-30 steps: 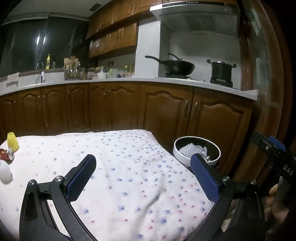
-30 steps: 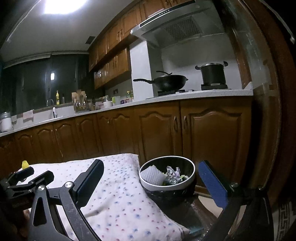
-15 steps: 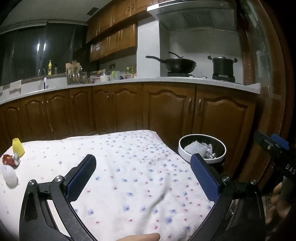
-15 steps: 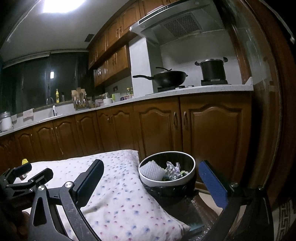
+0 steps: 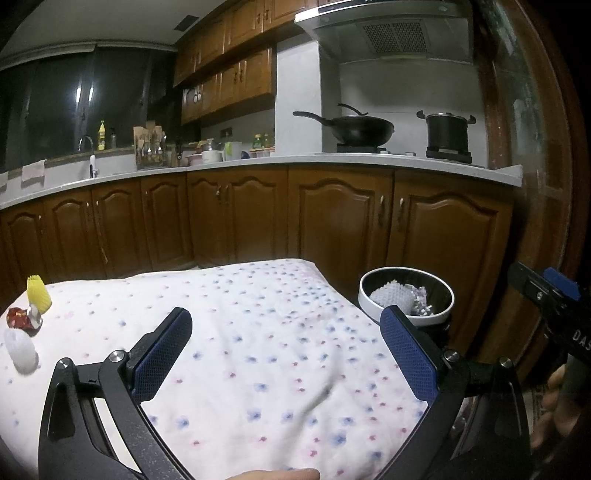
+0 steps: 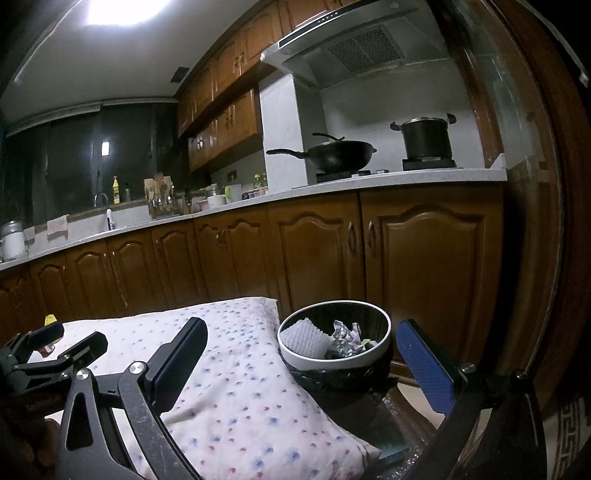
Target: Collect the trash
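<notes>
Your worktop (image 5: pixel 266 332) wears a floral cloth, and at its far left lie a yellow cup (image 5: pixel 38 295), a red wrapper (image 5: pixel 20 318) and a white foam piece (image 5: pixel 21 349).

White cloth (image 5: pixel 258 332) dotted blue and pink; white-rimmed black bin (image 6: pixel 334 354).

Dim kitchen, glaring ceiling light (image 6: pixel 122 9), dark, fisheye-bent edges.

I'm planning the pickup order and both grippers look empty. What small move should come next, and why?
Probably swing the open left gripper left toward the red wrapper, which lies beside the yellow cup and white piece on the cloth. The bin already holds trash.
</notes>
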The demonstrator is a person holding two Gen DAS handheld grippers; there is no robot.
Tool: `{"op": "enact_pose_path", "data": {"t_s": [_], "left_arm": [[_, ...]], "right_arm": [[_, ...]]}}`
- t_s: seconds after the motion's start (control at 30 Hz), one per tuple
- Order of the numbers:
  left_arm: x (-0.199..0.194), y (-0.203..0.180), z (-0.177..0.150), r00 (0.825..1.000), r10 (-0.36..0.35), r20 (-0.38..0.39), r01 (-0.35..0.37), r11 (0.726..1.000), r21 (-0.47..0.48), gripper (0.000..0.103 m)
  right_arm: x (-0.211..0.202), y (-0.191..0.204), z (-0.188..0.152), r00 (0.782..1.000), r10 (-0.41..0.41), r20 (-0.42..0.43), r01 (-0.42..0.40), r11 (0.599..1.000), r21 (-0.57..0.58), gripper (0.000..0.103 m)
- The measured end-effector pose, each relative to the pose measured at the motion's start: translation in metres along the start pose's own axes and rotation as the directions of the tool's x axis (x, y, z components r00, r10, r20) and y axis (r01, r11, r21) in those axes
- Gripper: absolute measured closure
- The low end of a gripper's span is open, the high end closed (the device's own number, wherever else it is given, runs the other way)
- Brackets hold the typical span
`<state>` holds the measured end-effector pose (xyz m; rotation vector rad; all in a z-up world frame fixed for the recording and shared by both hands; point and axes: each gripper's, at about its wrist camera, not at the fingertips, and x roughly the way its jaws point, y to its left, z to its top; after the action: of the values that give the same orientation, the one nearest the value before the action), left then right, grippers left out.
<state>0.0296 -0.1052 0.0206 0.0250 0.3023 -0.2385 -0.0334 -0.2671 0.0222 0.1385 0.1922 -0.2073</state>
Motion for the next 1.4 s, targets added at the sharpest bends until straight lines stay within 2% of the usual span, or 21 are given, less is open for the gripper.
{"op": "enact_pose_path", "data": {"t_s": [0.47,1.4], "left_arm": [[-0.0013,0.0044,-0.0041,1.000,0.021,-0.001,-0.021,1.000,-0.003,0.000],[-0.0008,0.0076,-0.0054,1.000,0.008,-0.008,-0.008,1.000,0.002,0.000]], "right_arm": [[-0.0001,-0.0002,-0.0015,1.000,0.000,0.000,0.000,1.000,-0.001,0.000],[0.0004,0.0014,-0.0034,1.000,0.003,-0.002,-0.003,1.000,0.001,0.000]]}}
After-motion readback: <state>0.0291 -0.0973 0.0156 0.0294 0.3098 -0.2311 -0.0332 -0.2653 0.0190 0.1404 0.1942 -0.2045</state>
